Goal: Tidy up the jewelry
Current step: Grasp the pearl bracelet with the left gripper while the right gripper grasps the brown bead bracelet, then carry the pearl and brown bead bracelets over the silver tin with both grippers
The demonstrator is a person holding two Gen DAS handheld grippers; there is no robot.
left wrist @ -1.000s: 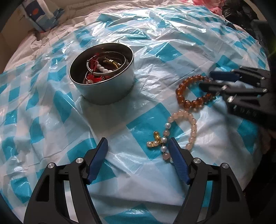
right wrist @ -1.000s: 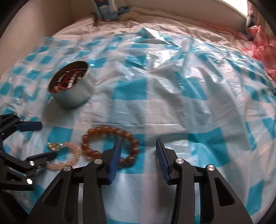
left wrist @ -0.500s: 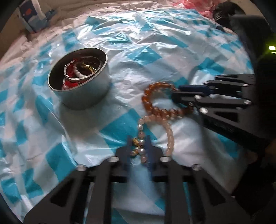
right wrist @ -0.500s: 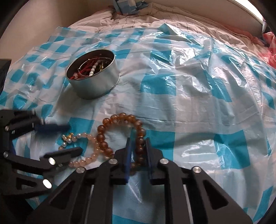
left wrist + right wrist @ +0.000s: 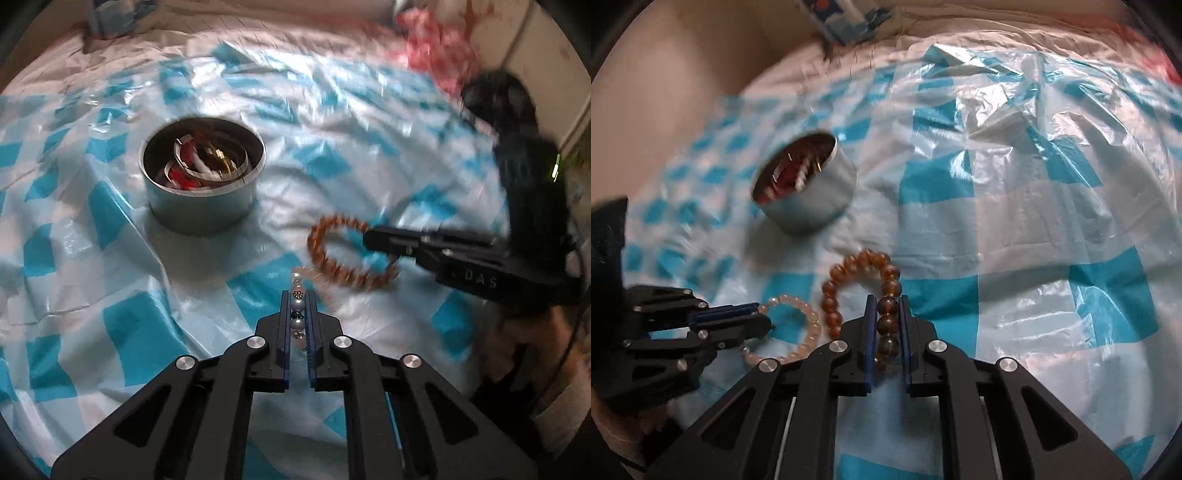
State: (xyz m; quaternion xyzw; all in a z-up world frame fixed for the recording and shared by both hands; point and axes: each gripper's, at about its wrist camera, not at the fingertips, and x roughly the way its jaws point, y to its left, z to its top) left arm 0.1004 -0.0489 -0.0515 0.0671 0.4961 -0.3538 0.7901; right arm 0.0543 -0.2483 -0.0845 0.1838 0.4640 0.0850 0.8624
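A round metal tin (image 5: 202, 184) holding bangles and beads stands on the blue-and-white checked plastic sheet (image 5: 332, 122); it also shows in the right wrist view (image 5: 805, 192). My left gripper (image 5: 297, 295) is shut on the pale pink pearl bracelet (image 5: 297, 291), which hangs as a loop in the right wrist view (image 5: 798, 332). My right gripper (image 5: 886, 306) is shut on the amber bead bracelet (image 5: 849, 273), seen as a lifted ring in the left wrist view (image 5: 332, 258). Both grippers are right of the tin.
The sheet covers a bed with white bedding (image 5: 258, 33). A blue-and-white package (image 5: 846, 18) lies at the far edge. Pink fabric (image 5: 436, 48) lies at the far right. A beige wall (image 5: 665, 74) is on the left.
Both grippers went from open to shut, the left on the pearl bracelet and the right on the amber bracelet. Both bracelets have lifted off the sheet.
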